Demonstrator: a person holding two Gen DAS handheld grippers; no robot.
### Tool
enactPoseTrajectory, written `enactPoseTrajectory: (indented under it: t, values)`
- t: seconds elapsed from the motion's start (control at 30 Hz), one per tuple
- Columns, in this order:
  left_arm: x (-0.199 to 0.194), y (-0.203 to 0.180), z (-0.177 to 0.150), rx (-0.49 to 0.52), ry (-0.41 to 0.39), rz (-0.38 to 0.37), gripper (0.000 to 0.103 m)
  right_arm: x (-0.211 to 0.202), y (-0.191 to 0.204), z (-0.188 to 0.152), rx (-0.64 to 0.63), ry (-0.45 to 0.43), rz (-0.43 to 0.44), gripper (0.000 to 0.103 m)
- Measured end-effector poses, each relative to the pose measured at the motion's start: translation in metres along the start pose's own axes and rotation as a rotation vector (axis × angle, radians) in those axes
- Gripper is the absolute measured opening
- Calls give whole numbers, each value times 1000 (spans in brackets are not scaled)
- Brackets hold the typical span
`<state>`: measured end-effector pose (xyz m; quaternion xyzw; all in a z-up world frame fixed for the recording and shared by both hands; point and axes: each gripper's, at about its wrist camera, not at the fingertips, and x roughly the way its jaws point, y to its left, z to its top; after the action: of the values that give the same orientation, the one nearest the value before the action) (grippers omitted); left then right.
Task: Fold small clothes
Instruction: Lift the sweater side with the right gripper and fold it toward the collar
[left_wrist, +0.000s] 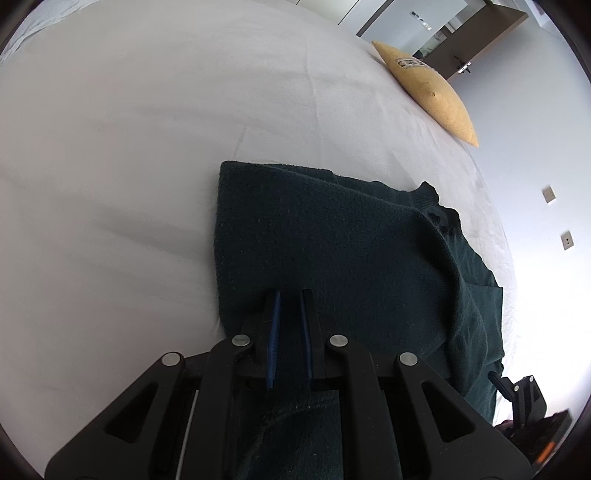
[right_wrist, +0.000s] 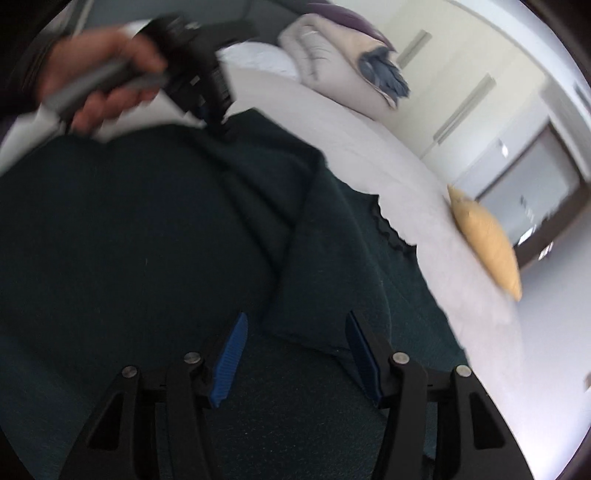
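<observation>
The left gripper (left_wrist: 290, 295) has its blue pads nearly together with dark knit running between them — it seems to pinch a layer of the dark green sweater (left_wrist: 351, 251), probably to carry an edge over for a fold. The right gripper (right_wrist: 295, 321) stands wide apart over the same cloth and holds nothing, likely ready to take another edge. The sweater lies partly folded on the white bed (left_wrist: 129, 147); a yellow cushion (left_wrist: 432, 88) sits well apart, near the far edge.

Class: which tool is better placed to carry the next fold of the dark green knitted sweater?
Left tool: it already pinches the dark green knitted sweater; the right tool hovers open.
</observation>
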<state>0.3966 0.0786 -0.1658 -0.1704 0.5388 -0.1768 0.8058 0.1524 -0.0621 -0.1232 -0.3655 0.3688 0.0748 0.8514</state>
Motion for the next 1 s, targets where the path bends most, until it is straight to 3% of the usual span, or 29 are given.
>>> enactPoseTrajectory:
  t: [0.1, 0.17, 0.23, 0.3, 0.37, 0.5, 0.57, 0.63, 0.73, 0.8, 0.87, 0.93, 1.0]
  values:
    - [-1, 0, -1, 4, -4, 2, 10, 7, 11, -5, -83, 1, -109, 55]
    - [-1, 0, -1, 4, -5, -1, 10, 10, 15, -7, -106, -6, -137, 48]
    - [-1, 1, -2, 2, -6, -6, 10, 14, 27, -6, -180, -16, -172, 23]
    - [-1, 2, -2, 1, -8, -12, 10, 16, 39, -7, -234, -8, -189, 11]
    - [-1, 3, -3, 1, -8, -17, 10, 10, 42, -4, -232, -16, -187, 10]
    - [-2, 6, -2, -4, -6, -28, 10, -17, 20, 10, -88, -58, -108, 8]
    - [-2, 7, -2, -5, -6, -30, 10, -33, -6, 20, 62, -84, -20, 8]
    - [-3, 8, -2, -6, -2, -34, 10, -52, -49, 31, 296, -134, 119, 8]
    - [-5, 10, 0, -11, 4, -39, 10, -68, -137, 20, 785, -251, 402, 8]
    - [-6, 10, 1, -10, 8, -40, 10, -61, -183, -5, 1050, -301, 538, 8]
    - [-7, 10, 2, -8, 9, -40, 10, -39, -214, -33, 1228, -300, 582, 8]
    - [-7, 9, 2, -6, 10, -37, 10, -5, -237, -71, 1407, -240, 628, 8]
    - [-7, 7, 3, 1, 11, -21, 10, 35, -255, -115, 1637, -165, 617, 5]
